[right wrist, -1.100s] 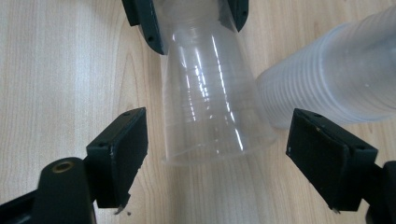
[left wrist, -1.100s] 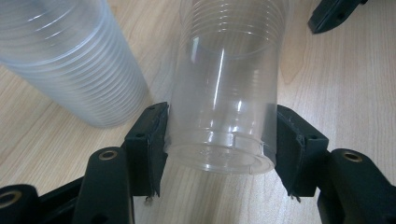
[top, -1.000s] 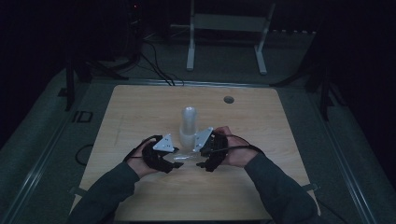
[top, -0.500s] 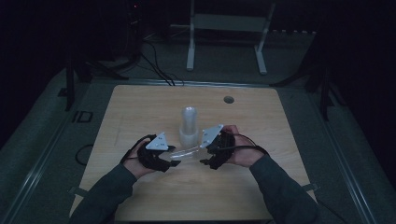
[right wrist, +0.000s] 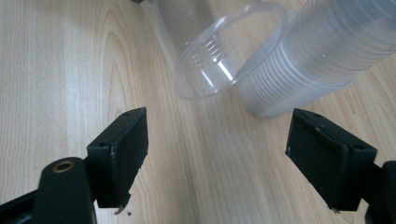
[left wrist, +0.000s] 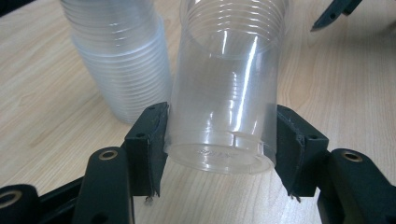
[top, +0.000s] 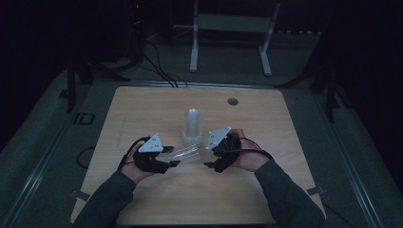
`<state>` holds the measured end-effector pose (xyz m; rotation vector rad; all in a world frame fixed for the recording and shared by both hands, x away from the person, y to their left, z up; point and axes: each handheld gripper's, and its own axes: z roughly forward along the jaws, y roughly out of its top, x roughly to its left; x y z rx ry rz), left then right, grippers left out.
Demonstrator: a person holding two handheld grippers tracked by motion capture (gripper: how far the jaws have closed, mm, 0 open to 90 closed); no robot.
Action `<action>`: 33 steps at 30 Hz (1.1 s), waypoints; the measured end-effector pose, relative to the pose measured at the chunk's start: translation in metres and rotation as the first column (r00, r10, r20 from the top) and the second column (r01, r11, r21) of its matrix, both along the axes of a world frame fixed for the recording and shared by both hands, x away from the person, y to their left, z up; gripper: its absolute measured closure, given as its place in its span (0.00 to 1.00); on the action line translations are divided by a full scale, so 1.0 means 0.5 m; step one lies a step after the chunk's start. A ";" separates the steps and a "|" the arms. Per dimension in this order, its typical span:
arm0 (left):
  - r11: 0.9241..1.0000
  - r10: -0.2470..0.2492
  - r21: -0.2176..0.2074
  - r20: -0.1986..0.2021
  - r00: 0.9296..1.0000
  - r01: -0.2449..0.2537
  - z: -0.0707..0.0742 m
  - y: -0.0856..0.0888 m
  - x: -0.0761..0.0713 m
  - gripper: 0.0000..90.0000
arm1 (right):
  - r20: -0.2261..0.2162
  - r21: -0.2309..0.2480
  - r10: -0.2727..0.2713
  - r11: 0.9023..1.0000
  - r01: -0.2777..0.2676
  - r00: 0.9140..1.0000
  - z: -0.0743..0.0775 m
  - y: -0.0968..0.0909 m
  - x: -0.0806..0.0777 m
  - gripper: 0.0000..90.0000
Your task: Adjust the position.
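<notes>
The left gripper (left wrist: 219, 140) gripped a clear plastic cup (left wrist: 226, 93) by its base, held sideways just near of the upright cup stack (top: 192, 126) at the middle of the wooden table (top: 142, 104). The right gripper (right wrist: 217, 158) stood wide open and empty, right of the cup's mouth. Faint embossed lettering on the cup's base was illegible.

Black grippers, left (top: 167, 160) and right (top: 212, 156), carry grey triangular plates; dark sleeves (top: 107, 202).

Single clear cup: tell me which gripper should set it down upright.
Left, likely. The left gripper already clamps the single clear cup near its base; the right gripper is open, empty, beside the cup stack.
</notes>
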<state>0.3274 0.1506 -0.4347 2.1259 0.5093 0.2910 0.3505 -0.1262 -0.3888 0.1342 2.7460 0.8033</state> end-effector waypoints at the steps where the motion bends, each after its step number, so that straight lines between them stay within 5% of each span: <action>1: 1.000 0.004 -0.006 0.001 1.000 -0.004 0.000 0.002 0.000 0.46 | -0.002 0.002 -0.003 1.000 0.003 1.000 -0.001 0.000 0.000 0.23; 26: 0.990 0.101 -0.103 0.028 0.995 -0.097 0.004 0.042 -0.012 0.46 | -0.020 0.029 -0.024 0.999 0.025 1.000 -0.023 0.002 0.000 0.24; 33: 0.981 0.135 -0.146 0.038 0.990 -0.128 0.005 0.059 -0.016 0.46 | -0.027 0.067 -0.042 0.997 0.044 0.999 -0.031 0.010 0.001 0.25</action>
